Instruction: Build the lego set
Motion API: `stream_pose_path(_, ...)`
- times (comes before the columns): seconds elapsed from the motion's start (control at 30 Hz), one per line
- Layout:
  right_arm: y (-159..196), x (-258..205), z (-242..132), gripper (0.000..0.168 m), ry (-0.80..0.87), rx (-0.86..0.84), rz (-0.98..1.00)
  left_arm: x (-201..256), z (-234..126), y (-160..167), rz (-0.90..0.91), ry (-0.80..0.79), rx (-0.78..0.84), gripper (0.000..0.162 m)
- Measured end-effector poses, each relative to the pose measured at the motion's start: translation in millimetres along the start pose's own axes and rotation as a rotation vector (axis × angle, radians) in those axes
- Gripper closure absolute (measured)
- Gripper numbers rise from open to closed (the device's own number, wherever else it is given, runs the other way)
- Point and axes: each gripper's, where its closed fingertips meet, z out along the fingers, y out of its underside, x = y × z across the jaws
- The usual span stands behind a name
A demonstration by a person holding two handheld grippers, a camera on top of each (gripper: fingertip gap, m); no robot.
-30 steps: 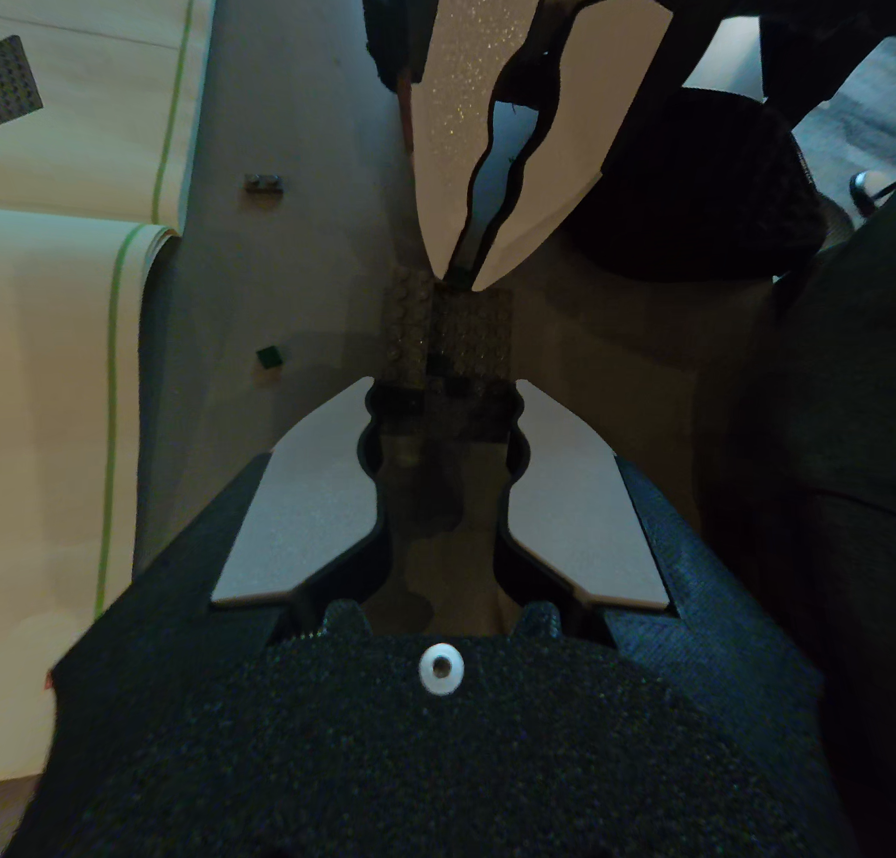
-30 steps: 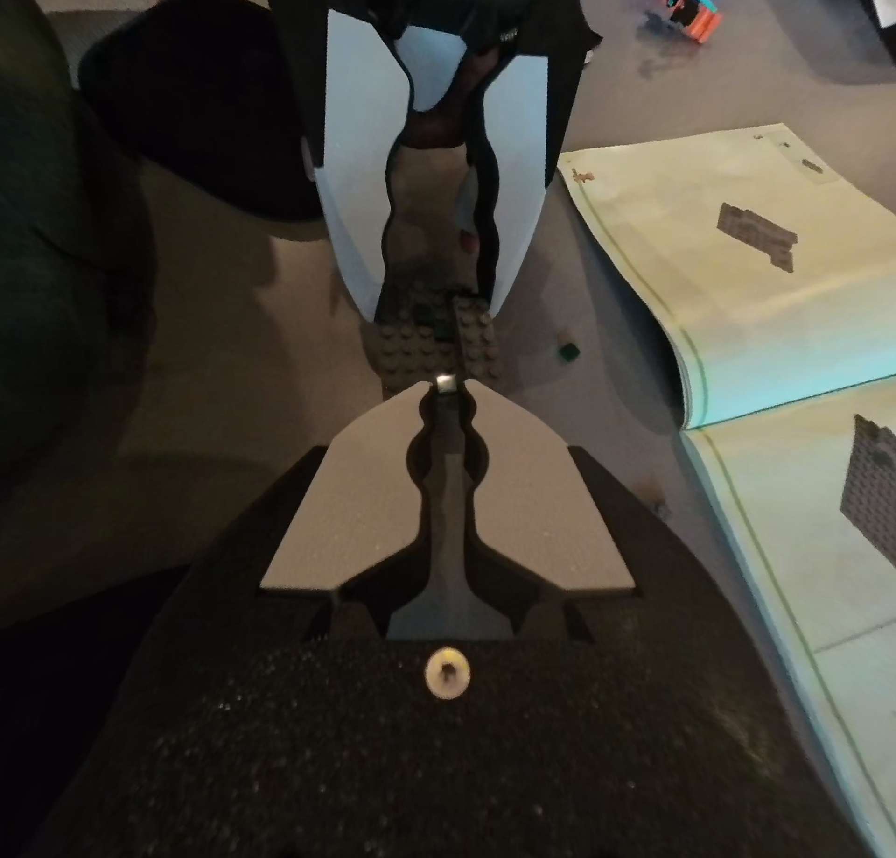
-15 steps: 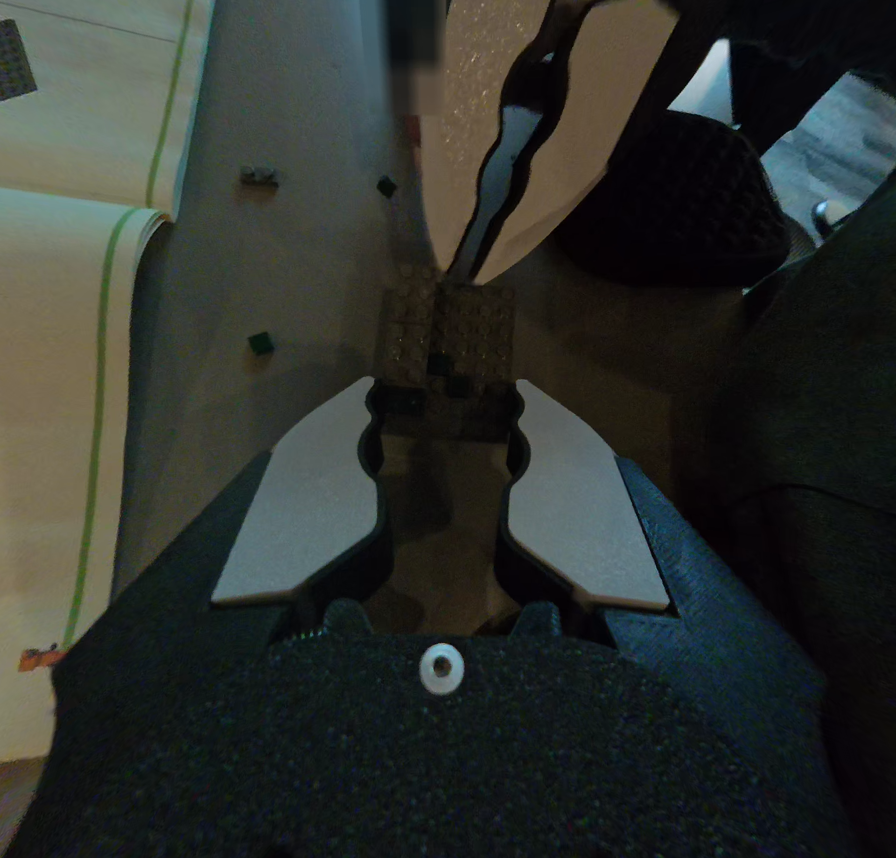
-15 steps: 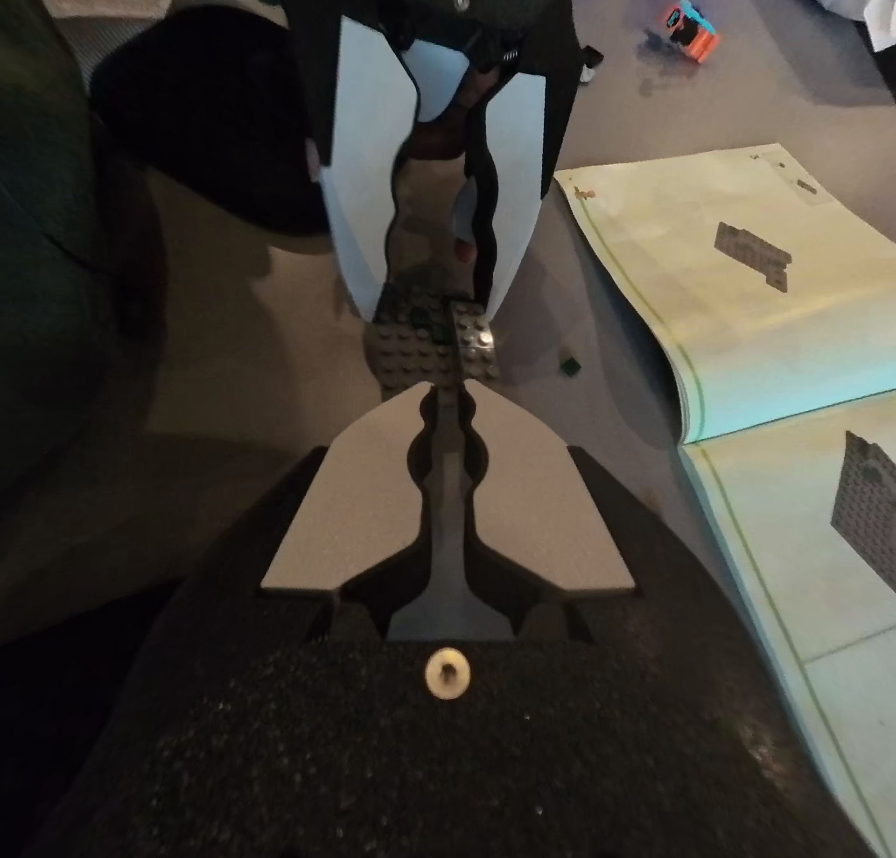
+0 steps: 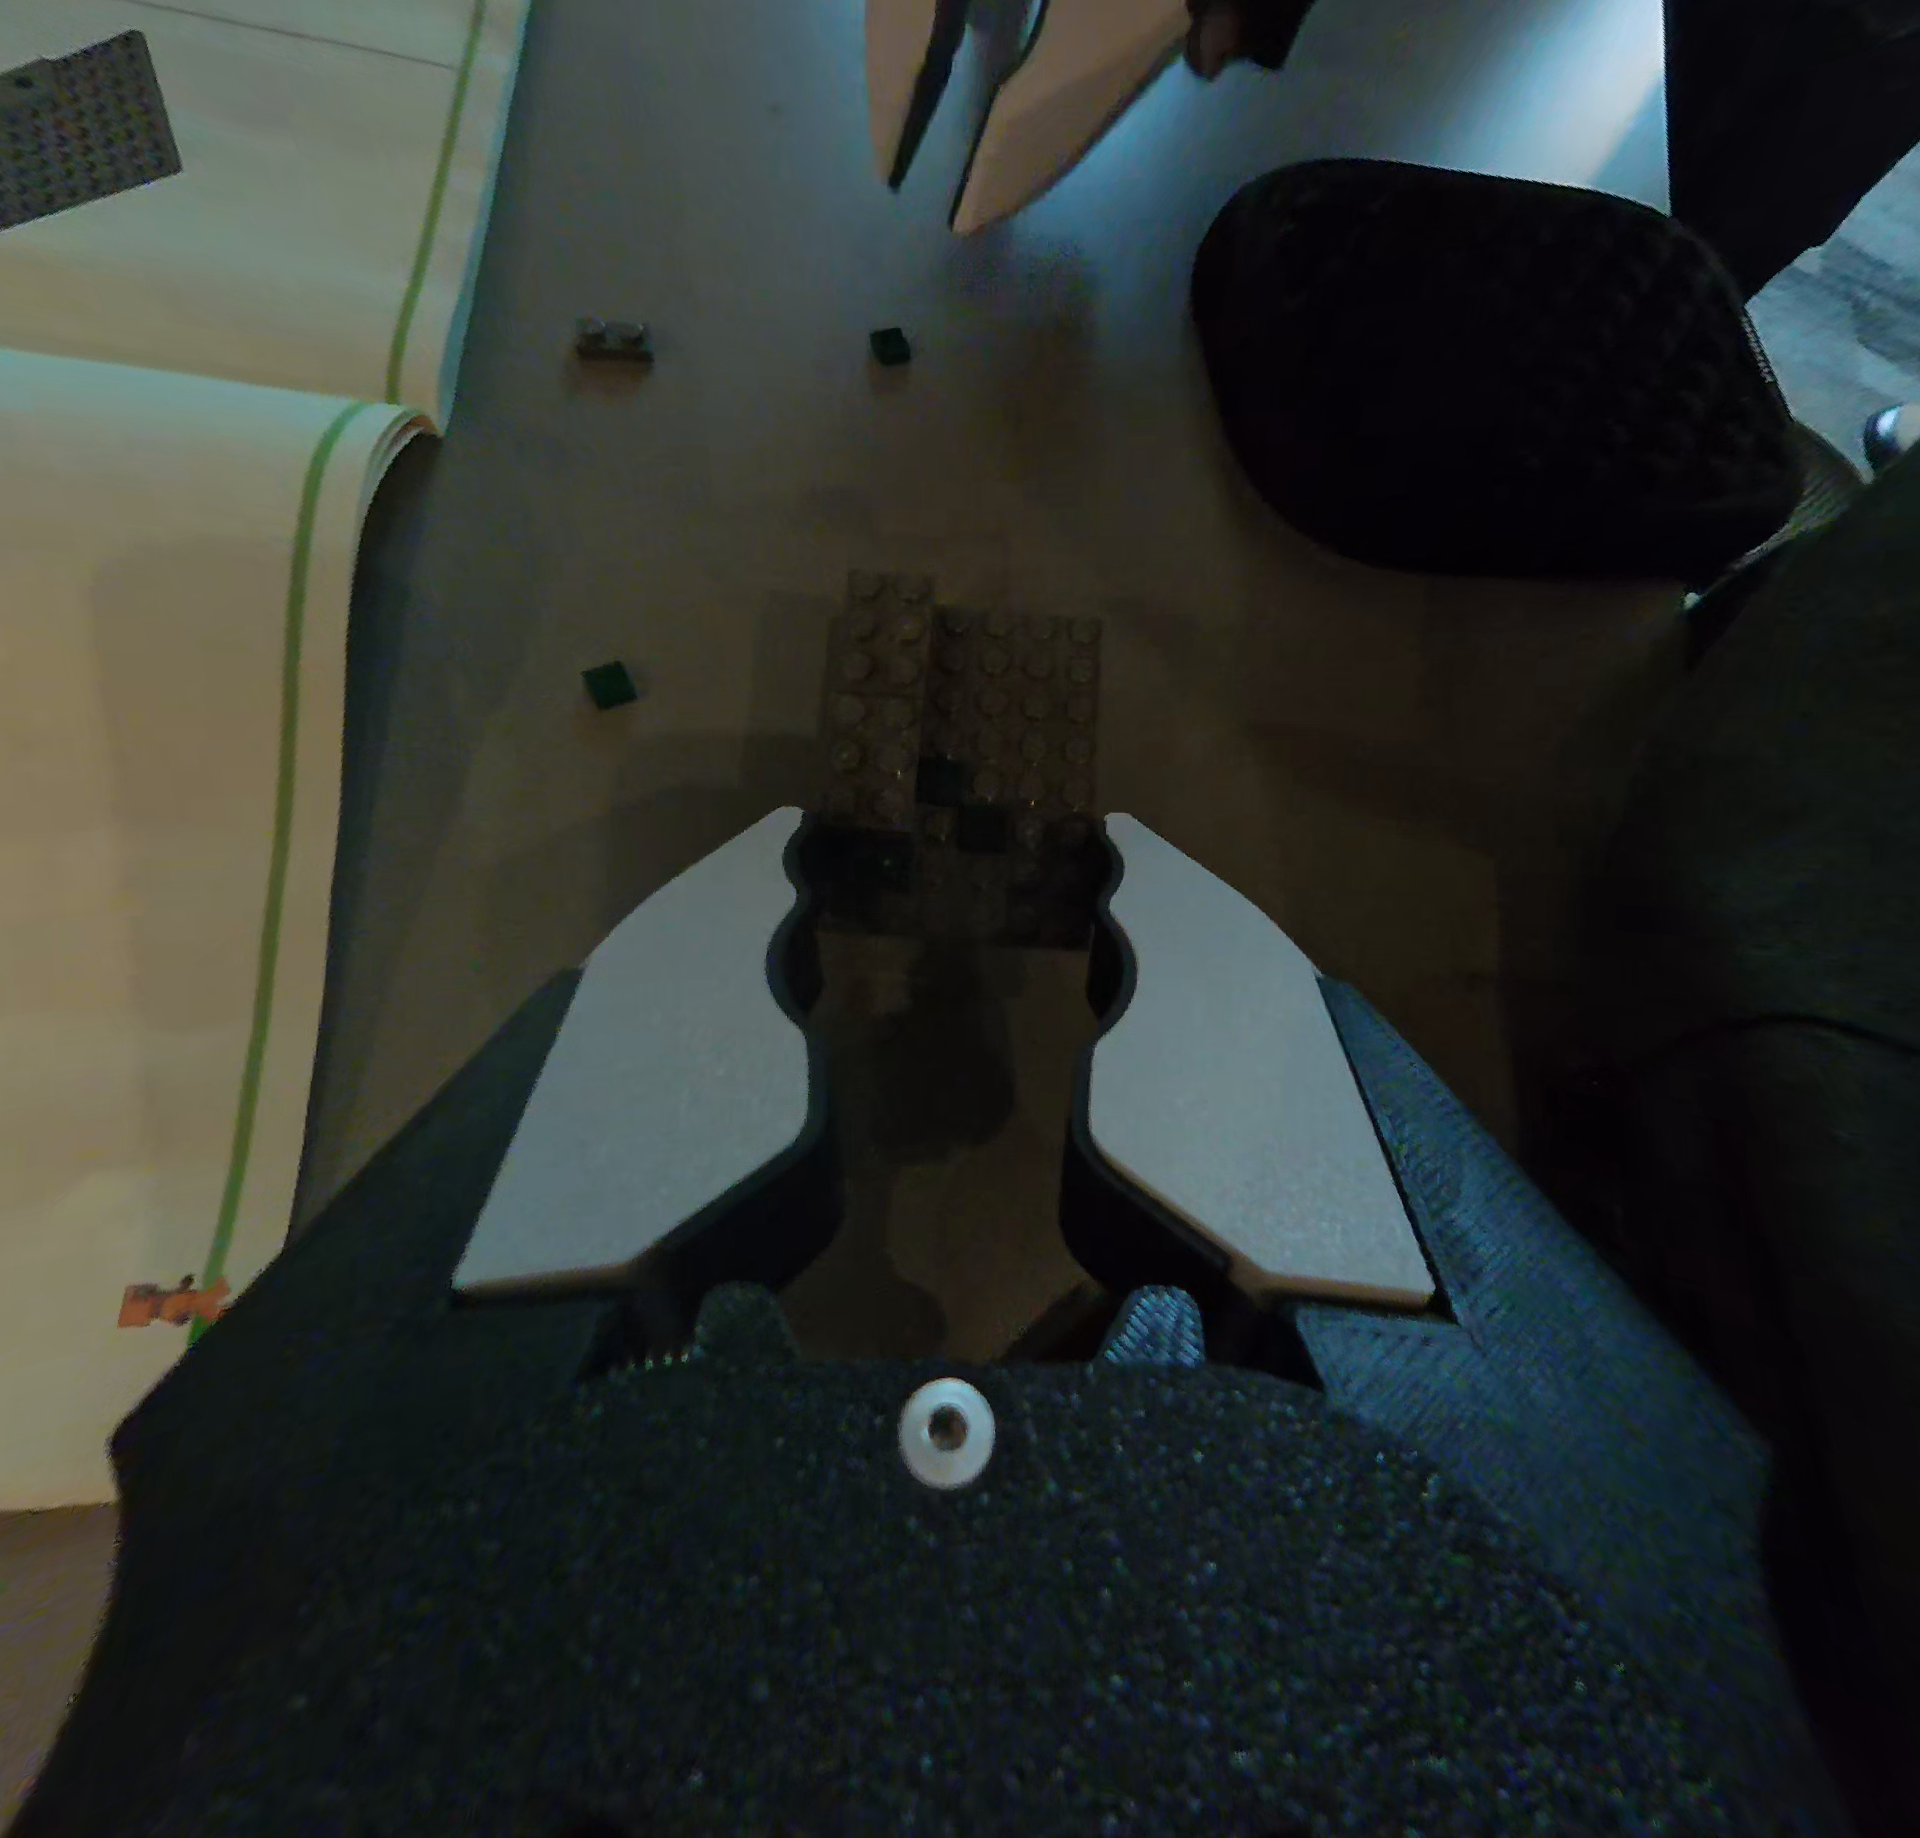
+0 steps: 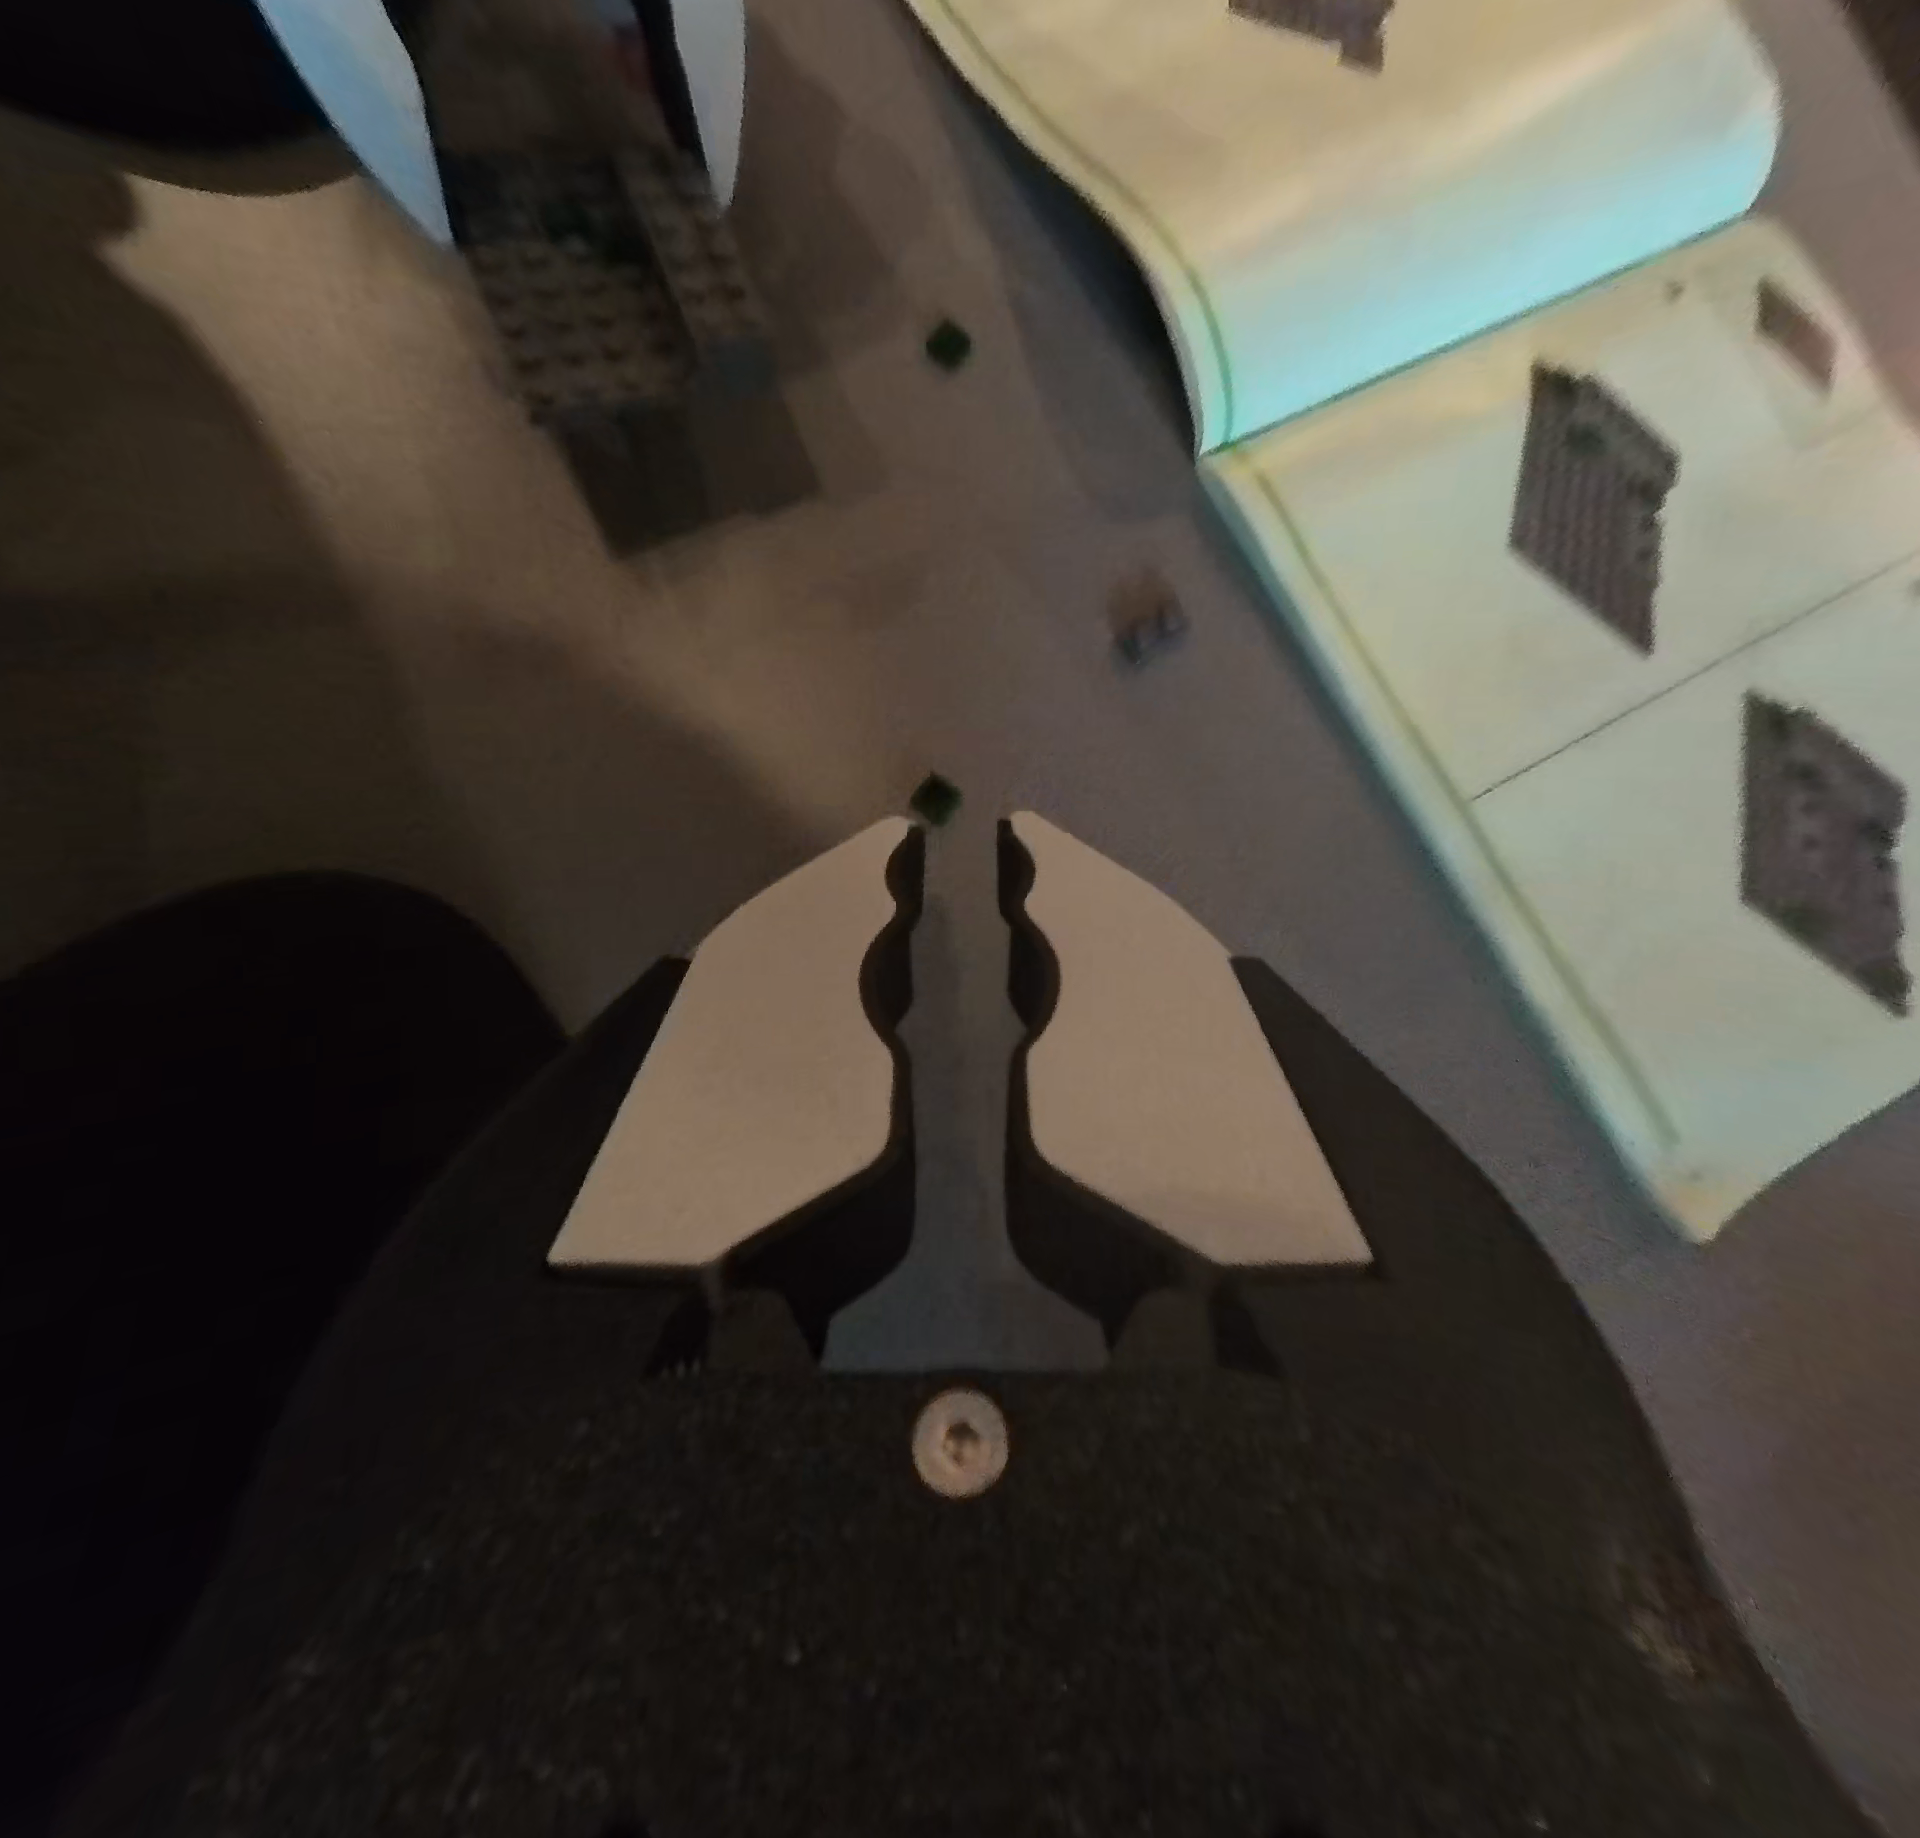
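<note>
Two grippers: left gripper (image 5: 948, 832) clamps grey plate assembly (image 5: 961, 739) at near end; right gripper (image 6: 958, 824), jaws slightly parted and holding nothing, points at small green piece (image 6: 932, 797) just beyond tips.

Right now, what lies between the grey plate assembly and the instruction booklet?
One small dark green tile lies between the grey plate assembly and instruction booklet; both wrist views show it.

Left gripper (image 5: 948, 832): showing rough, grainy black plastic with matt pale pads.
Plate (image 5: 961, 739): looking like studded grey plastic, faintly glossy.
Booklet (image 6: 1455, 178): lying as smooth, slightly sheeny paper.
Table (image 5: 727, 489): appearing smooth and matt.
</note>
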Motion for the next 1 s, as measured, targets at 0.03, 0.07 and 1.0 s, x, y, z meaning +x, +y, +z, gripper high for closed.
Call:
stream_pose_path(0.03,1.3,-2.0,3.4,0.155,0.001,-0.005,-0.011,0.4,0.8,0.1,0.000,0.003,-0.002,0.112)
stream_pose_path(0.07,1.4,-4.4,6.9,0.156,-0.003,-0.005,-0.026,1.0,1.7,-0.1,0.000,0.007,-0.003,0.112)
stream_pose_path(1.0,-7.8,-12.1,26.7,0.160,-0.114,-0.066,-0.082,7.0,-3.0,7.5,0.001,-0.014,-0.012,0.112)
